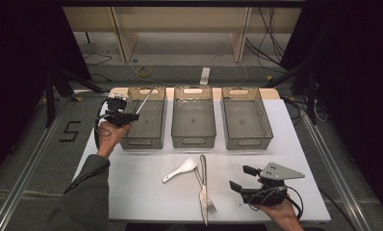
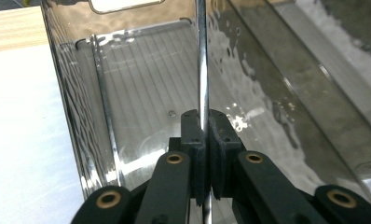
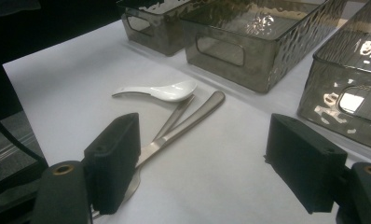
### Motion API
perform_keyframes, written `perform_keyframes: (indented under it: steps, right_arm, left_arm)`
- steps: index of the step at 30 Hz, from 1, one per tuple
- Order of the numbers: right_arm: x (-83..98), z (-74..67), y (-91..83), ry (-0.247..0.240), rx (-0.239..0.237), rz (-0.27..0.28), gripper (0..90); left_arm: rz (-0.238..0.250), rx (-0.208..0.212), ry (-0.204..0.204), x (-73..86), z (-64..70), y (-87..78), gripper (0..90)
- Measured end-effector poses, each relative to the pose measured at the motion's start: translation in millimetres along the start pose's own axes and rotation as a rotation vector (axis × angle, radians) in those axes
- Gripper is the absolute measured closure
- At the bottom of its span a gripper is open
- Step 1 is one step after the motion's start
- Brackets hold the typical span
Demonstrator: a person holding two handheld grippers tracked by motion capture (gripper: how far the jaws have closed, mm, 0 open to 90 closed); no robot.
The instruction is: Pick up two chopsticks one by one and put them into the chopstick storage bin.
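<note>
- Steel rod [image 2: 202, 60], thin and shiny, is pinched between the pressed-together pads of the left hand-held gripper [image 2: 205, 122], long axis running straight ahead and up.
- Just beyond and beneath lies the leftmost smoky bin [image 1: 144, 139], the rod's far tip over it.
- Right hand-held gripper [image 1: 238, 178], spread and empty, sits well apart on the desk [image 1: 141, 192].

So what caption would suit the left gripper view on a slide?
Left gripper shut on a thin metal utensil, held over the smoky plastic bin.
</note>
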State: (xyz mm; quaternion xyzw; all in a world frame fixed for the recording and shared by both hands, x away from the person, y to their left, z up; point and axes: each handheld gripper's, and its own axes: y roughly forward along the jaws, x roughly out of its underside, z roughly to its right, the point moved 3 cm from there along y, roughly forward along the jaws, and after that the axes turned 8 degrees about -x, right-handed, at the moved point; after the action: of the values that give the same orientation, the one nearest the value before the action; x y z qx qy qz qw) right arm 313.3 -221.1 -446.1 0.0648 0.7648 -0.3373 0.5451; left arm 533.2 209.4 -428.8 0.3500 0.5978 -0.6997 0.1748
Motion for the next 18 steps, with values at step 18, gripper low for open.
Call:
perform_keyframes:
  steps: [18]
  right_arm:
    - [-0.1, -2.2, 2.1, -0.007, -0.023, -0.014, 27.0]
  left_arm:
    - [-0.061, -0.052, -0.082, 3.6, -6.9, 24.7, 81.0]
